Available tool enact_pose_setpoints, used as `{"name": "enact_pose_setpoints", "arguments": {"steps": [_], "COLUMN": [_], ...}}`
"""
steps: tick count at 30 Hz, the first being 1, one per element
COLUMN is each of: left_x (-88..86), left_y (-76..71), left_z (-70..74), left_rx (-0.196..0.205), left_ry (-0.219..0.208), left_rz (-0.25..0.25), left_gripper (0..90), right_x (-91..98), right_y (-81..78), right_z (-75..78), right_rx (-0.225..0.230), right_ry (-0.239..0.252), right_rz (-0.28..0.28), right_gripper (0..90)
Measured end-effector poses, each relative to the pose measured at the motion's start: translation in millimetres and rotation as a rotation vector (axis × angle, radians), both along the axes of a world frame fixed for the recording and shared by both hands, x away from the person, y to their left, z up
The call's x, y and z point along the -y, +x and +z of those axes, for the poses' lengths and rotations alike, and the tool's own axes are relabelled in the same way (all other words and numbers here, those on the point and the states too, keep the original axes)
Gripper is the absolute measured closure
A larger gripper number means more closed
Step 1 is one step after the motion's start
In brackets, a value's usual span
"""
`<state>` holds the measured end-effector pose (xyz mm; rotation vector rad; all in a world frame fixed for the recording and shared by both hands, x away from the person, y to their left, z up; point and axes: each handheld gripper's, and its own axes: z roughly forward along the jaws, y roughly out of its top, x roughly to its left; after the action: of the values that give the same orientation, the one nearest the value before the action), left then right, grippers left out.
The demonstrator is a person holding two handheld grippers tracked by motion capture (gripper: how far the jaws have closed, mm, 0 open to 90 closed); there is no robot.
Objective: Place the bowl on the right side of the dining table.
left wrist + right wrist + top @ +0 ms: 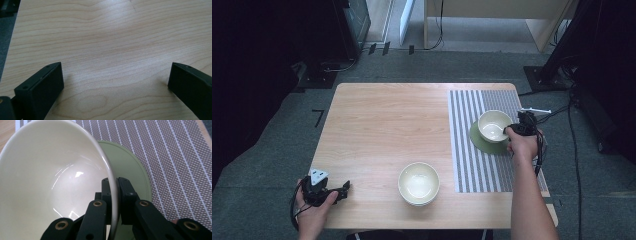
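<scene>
Our right tongs (114,185) pinch the rim of the cream bowl (494,125) over the green saucer (479,142) on the striped placemat (472,165), near the bench's (377,125) right edge. Left tongs (115,82) gape wide, empty. We read no writing.

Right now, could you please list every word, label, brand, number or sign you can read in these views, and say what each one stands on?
There are none to read.
The cream bowl clamped at its rim by the right gripper, the green plate beneath it, the striped mat, the second bowl, the wooden table and the left gripper carry no writing.
</scene>
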<state>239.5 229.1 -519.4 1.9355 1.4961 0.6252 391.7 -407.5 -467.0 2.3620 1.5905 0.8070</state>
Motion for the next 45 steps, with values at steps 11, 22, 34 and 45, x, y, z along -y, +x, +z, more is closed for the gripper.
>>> {"name": "enact_pose_setpoints", "arguments": {"steps": [11, 22, 34, 45], "left_x": [0.0, 0.0, 0.0, 0.0], "left_y": [0.0, 0.0, 0.0, 0.0], "left_z": [0.0, 0.0, 0.0, 0.0], "left_rx": [0.0, 0.0, 0.0, 0.0], "left_ry": [0.0, 0.0, 0.0, 0.0], "left_rz": [0.0, 0.0, 0.0, 0.0], "left_gripper": [0.0, 0.0, 0.0, 0.0], "right_x": [2.4, 5.2, 9.3, 13.2], "right_y": [6.7, 9.7, 6.1, -6.3], "right_z": [-5.8, -7.2, -12.4, -16.1], "right_rx": [-0.056, -0.067, -0.032, 0.107], "right_ry": [0.015, 0.042, 0.068, 0.089], "right_rz": [-0.007, -0.028, -0.039, -0.021], "right_gripper": [84.8, 84.5, 82.9, 61.3]}}
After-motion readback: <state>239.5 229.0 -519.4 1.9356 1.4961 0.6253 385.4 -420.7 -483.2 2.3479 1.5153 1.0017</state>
